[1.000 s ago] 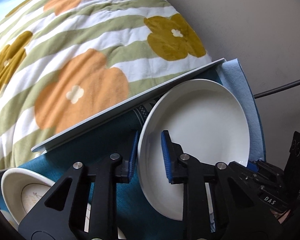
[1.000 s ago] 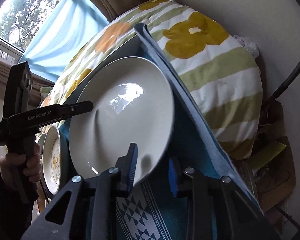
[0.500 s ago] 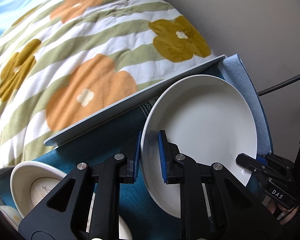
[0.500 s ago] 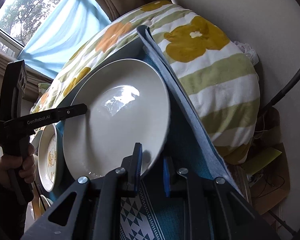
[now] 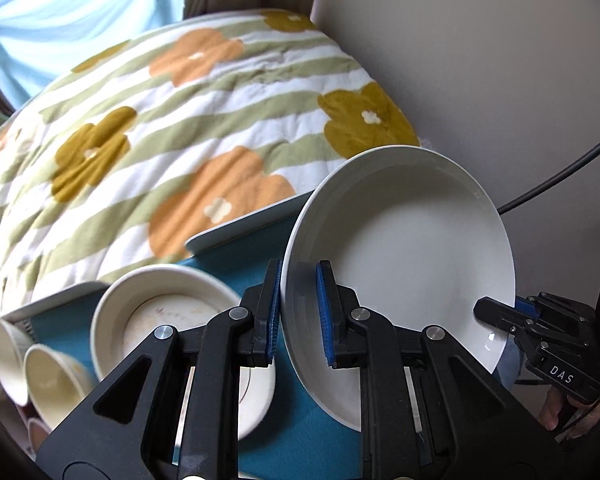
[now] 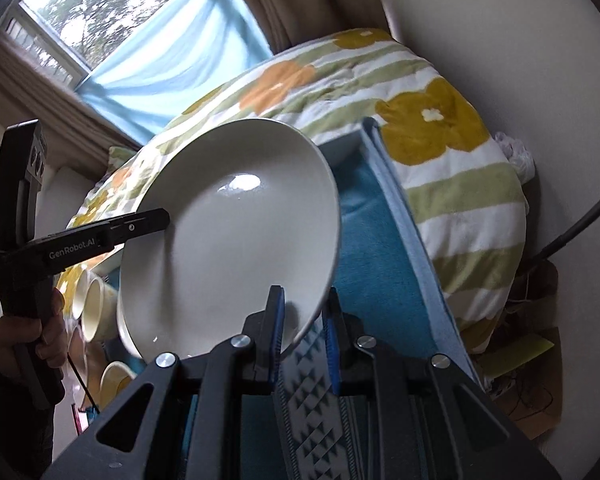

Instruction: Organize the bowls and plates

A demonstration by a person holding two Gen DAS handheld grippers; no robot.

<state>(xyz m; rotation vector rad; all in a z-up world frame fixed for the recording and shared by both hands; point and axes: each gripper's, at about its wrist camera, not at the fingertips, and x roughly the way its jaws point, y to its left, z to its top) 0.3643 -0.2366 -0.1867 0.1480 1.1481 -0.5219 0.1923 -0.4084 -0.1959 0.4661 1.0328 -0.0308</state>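
Behind everything lay the flowered quilt (image 5: 172,128), and in front of it the teal cloth (image 5: 300,432) that covered the table. On that cloth, low to my left, sat the wide cream bowl (image 5: 180,320) with two small cups (image 5: 32,364) tipped beside it.

The white plate (image 5: 400,264) was off the cloth, tilted steeply on edge, its hollow face turned toward my right side. I carried it between both tools. My left gripper (image 5: 298,312) was clenched on the near left part of the rim, one blue pad behind the plate and one on its face. My right gripper (image 6: 302,334) was clamped on the opposite edge, its jaws likewise straddling the rim; in the left view it showed only as a black tip at the plate's lower right.

What the next move hung on, as I judged it, was this: the plate's face ran roughly from one grip to the other, and the cream bowl lay down and to the left, on my left hand's side, close under that gripper. If the plate was to go toward the other crockery, the left hand was the nearer and would lead, while the right would have to follow across without twisting the rim.
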